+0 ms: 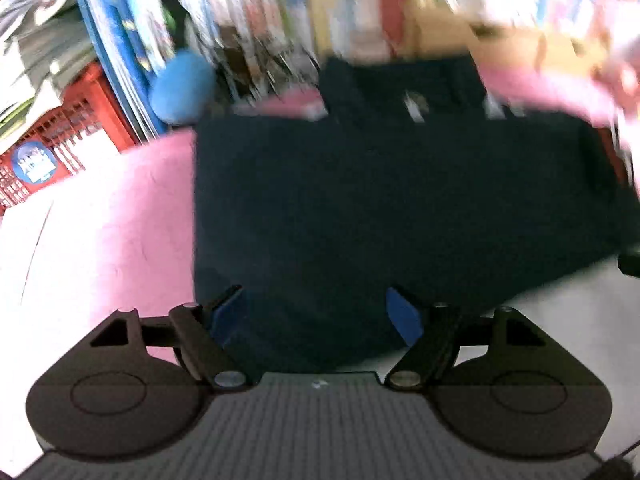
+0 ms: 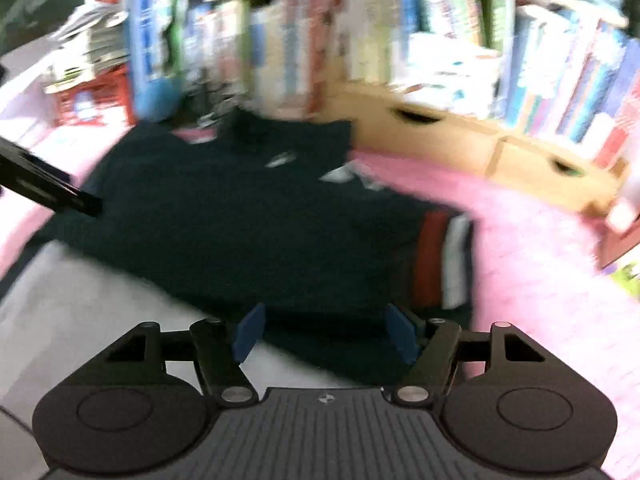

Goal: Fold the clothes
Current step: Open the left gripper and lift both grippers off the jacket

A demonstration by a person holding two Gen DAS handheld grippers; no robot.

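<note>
One dark navy garment (image 1: 360, 200) lies spread flat on a pink fleecy cover (image 1: 132, 208), its near hem overhanging onto a pale white surface (image 2: 80, 312) closest to the cameras. Two grippers hang above that near hem: the left gripper (image 1: 316, 312) has its blue pads spread wide with only cloth seen below the gap, nothing pinched, and the right gripper (image 2: 322, 334) also stands apart, its pads clear of the fabric. In the right wrist view the left gripper's dark finger (image 2: 48, 192) reaches in from the left edge over the garment's side. One red and white striped band (image 2: 444, 260) marks the garment's right edge, and two or three pale marks, too blurred to read, show near its far end. Beyond the far edge stands a crowded bookshelf (image 2: 440, 40) with two light wooden drawers (image 2: 460, 140) below it, each with one cut-out grip. One red crate (image 1: 80, 120) and one blue rounded object (image 1: 182, 88) sit at the far left. Bare pink cover runs along both sides of the garment, wider on the right.
</note>
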